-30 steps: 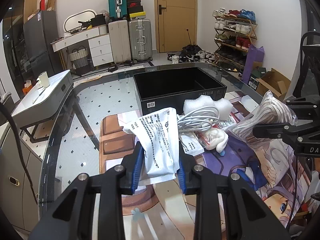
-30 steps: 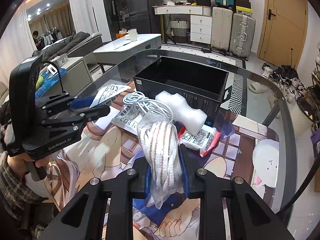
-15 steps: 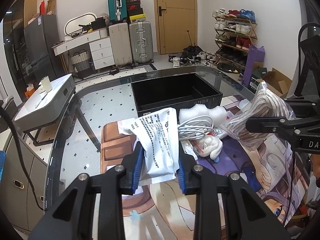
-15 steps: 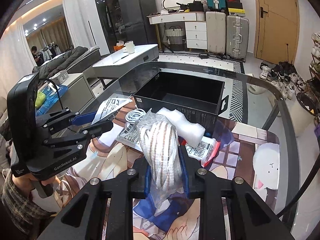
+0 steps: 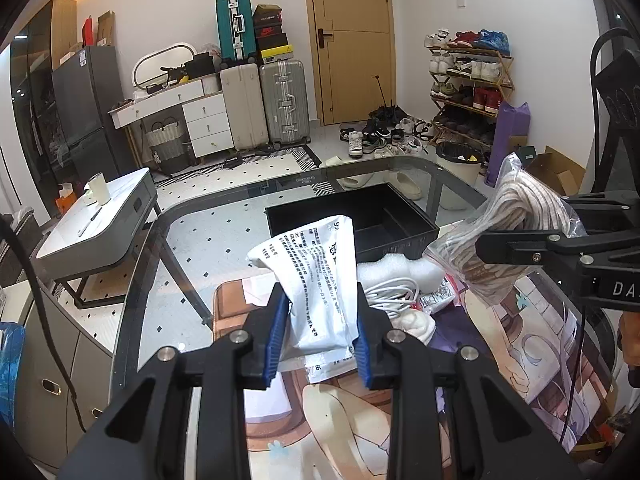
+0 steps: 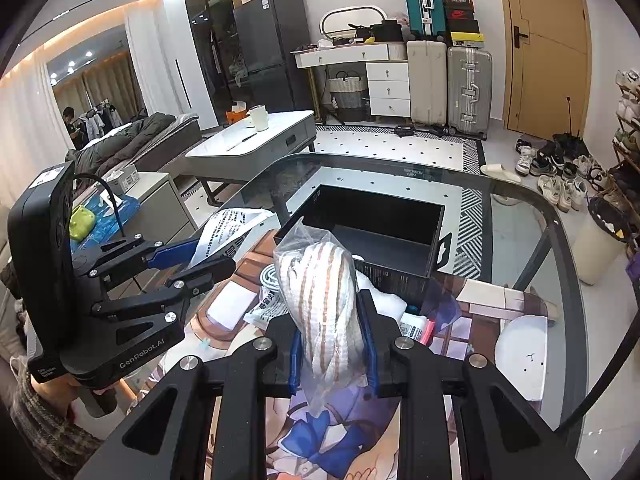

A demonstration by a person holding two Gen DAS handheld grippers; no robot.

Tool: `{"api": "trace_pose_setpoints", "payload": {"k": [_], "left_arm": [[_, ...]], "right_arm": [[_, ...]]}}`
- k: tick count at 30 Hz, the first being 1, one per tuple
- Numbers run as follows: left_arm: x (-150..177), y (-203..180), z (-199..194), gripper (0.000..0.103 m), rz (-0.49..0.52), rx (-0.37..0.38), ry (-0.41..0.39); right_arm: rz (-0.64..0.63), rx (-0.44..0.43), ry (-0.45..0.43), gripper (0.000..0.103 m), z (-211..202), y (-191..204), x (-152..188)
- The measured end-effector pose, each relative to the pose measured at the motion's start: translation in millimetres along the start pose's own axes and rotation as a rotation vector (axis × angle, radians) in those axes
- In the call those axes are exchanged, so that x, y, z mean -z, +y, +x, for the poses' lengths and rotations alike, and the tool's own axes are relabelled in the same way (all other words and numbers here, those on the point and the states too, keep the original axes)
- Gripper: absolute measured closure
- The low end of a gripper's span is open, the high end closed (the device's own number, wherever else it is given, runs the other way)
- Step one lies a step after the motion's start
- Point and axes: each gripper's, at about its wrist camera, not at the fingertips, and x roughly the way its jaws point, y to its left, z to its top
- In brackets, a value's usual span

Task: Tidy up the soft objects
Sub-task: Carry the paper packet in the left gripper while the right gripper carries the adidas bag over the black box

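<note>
In the left wrist view, a white printed packet [image 5: 316, 280] is pinched between the blue pads of the left gripper [image 5: 318, 340], closed on its lower half, and is held up above the table mat [image 5: 520, 360]. The black box [image 5: 360, 220] lies beyond it on the glass table [image 5: 200, 248], with foam [image 5: 392, 272] and a coiled white cable [image 5: 394, 294] heaped between box and gripper. For a clean drop, the packet should be carried forward over the heap until it hangs above the open box, and only then released. In the right wrist view, a clear bag of striped cloth [image 6: 328, 300] is clamped in the right gripper [image 6: 334, 352], closed about its middle, its top rising above the fingers. The box [image 6: 380, 220] sits just ahead; the bag is best lowered inside before the grip is loosened.
</note>
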Motion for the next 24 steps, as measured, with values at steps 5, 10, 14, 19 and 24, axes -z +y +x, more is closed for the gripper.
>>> {"api": "trace_pose_setpoints", "payload": {"k": [5,10,14,19,24], "left_arm": [[-11,1,3,0.075,0.003,-0.002,-0.009],[-24,9,17,0.075,-0.024,0.005,-0.003],[-34,14,28,0.075,-0.025,0.002,0.014],[-44,15,41,0.075,-0.028,-0.004,0.034],[-52,17,50,0.075,-0.031,0.001,0.03]], "right_arm": [[-0.009,0.003,0.009,0.079,1,-1,-11],[0.019,-0.002,0.022,0.079,12,-13,-25],[0.035,-0.017,0.022,0.079,18,-22,-35],[0.04,-0.044,0.028,0.079,27,-29,-45],[0.044,-0.062,0.033,0.079,32,-36,-53]]}}
